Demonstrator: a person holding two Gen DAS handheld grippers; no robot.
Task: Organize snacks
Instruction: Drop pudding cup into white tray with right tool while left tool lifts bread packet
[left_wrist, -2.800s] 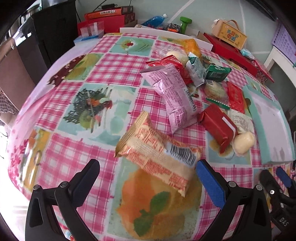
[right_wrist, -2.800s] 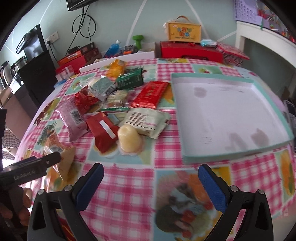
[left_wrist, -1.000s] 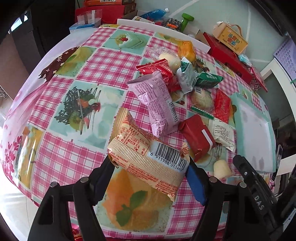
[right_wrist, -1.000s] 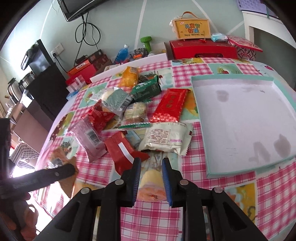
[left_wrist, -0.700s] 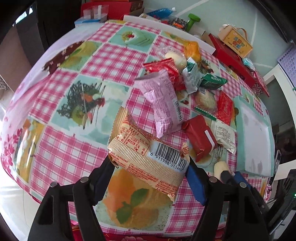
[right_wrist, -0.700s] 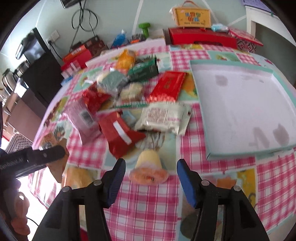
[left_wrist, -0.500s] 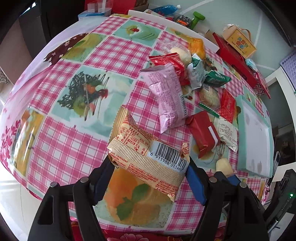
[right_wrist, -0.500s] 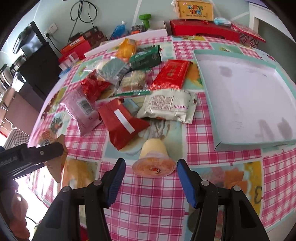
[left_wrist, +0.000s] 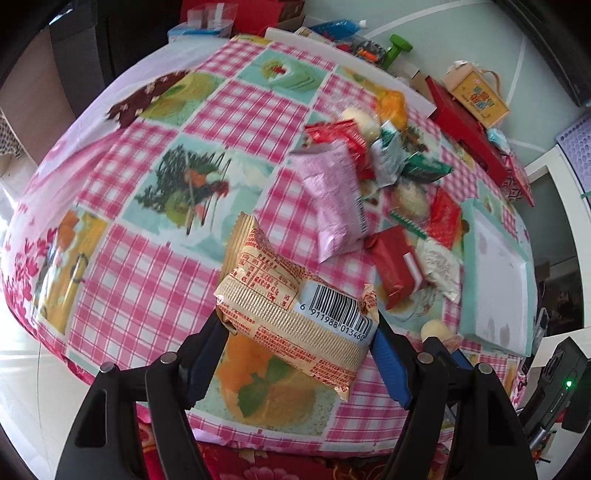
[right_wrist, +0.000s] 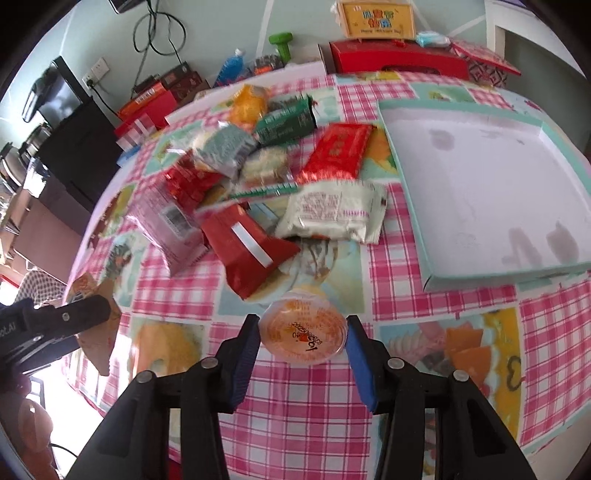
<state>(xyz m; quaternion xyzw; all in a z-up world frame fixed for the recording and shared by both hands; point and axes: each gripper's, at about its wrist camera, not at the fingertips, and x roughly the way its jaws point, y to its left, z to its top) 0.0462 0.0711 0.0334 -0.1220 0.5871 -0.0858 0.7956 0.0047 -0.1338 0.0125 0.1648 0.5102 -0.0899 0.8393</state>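
My left tongs (left_wrist: 297, 332) pinch the noodle pack (left_wrist: 291, 295), lifted off the counter (left_wrist: 147, 236), its long axis crosswise between the fingers. My right tongs (right_wrist: 301, 341) clamp the jelly cup (right_wrist: 303, 332), lid facing the camera. The tray (right_wrist: 480, 192) sits ahead and right of the cup, its near edge close; the right hand is nearer, so I'd guess the cup goes in first. The rest of the snacks lie piled left of the tray.
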